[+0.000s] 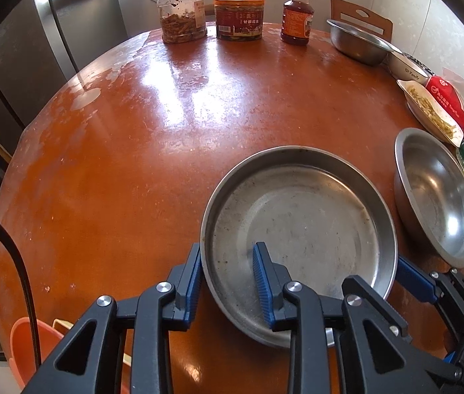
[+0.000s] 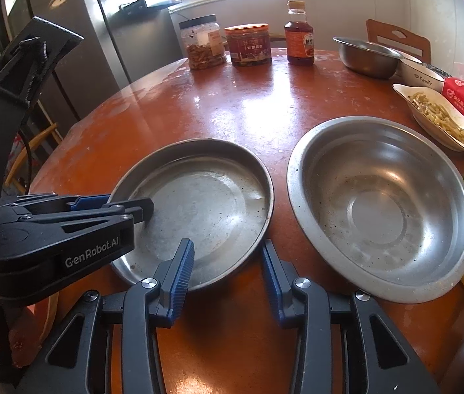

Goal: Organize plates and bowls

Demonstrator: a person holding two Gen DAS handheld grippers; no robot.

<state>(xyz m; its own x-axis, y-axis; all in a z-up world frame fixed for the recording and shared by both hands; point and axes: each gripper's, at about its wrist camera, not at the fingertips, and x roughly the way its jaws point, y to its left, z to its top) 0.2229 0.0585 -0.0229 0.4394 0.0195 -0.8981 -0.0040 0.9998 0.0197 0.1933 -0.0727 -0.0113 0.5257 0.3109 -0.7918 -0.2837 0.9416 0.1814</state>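
Left hand-held gripper [image 1: 228,262] clamped on steel plate [image 1: 301,216] near-left rim; right hand-held gripper [image 2: 228,262] straddles near-right rim, contact unclear. Steel bowl [image 2: 383,203] right of plate.

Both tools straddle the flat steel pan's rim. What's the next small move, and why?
Probably lift the round flat steel pan slightly and level. The left tool and right tool each have one finger inside its rim and one outside, and the wide steel bowl sits empty beside it.
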